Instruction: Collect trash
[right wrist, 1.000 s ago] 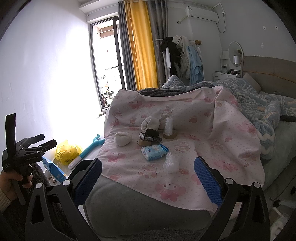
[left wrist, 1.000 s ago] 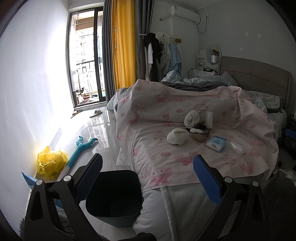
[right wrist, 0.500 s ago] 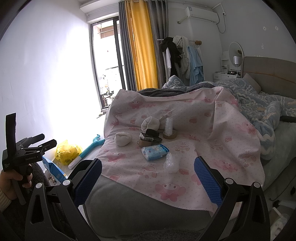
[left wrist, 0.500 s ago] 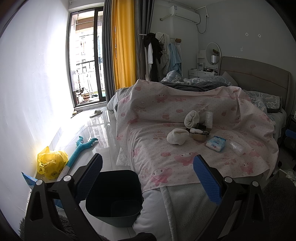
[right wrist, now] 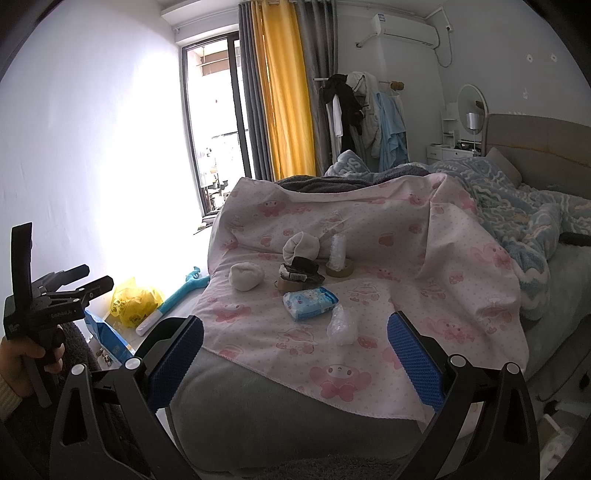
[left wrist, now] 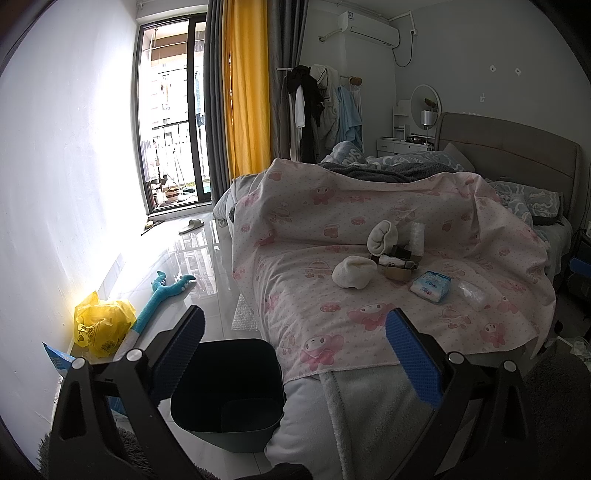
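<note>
Daylight pours through the tall glass balcony door (left wrist: pixel 173 122) at the far left and washes out the white wall (left wrist: pixel 74 166) beside it; the glossy tiled floor (left wrist: pixel 184 254) mirrors the glare. A yellow curtain (left wrist: pixel 245 92) hangs between grey drapes just right of the door. Further right, a clothes rack (left wrist: pixel 317 107) loaded with garments stands against the far wall, under an air conditioner (left wrist: pixel 369 32). A round mirror (left wrist: pixel 425 99) sits on a white dresser (left wrist: pixel 397 144) near the padded grey headboard (left wrist: pixel 509 144). The bed (left wrist: pixel 369 398) fills the right side, draped in a pink patterned sheet (left wrist: pixel 369 206).
</note>
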Demonstrator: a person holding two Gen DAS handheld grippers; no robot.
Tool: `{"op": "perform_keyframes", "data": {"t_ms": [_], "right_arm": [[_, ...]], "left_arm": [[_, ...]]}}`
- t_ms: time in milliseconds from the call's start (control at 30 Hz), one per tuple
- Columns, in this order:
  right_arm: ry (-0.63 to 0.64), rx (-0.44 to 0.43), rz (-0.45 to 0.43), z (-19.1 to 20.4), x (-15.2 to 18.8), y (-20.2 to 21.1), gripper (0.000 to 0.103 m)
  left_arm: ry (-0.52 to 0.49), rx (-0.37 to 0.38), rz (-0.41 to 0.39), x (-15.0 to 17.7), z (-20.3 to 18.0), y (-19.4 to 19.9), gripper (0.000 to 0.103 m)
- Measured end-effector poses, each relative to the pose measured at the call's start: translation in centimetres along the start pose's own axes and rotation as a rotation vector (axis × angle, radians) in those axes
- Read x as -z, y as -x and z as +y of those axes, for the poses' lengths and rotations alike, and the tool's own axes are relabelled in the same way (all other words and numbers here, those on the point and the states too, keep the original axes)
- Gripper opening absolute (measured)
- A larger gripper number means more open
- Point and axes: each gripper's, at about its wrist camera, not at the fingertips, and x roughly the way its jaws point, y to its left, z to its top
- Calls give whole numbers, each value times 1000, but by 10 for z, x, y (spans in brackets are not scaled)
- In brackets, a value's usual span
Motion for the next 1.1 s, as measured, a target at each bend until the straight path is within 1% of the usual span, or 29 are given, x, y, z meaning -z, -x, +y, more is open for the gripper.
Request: {"op": "perform_keyframes", "data": {"t_ms": [800,933,1033,1100], "right_arm": [[3,0,2,0,-2,1,100],[28,1,28,5,-3,-5,100],[46,7,45,8,-5,-12,100],[46,-8,55,8,-8,-20,100]], "left_arm": [[-1,-1,-1,0,0,0,100],[9,26,-15,-7,-5,2,100],[-5,50,-19,-9,-7,-2,100],[-6,67,-13,-8,-12,-6,100]]}}
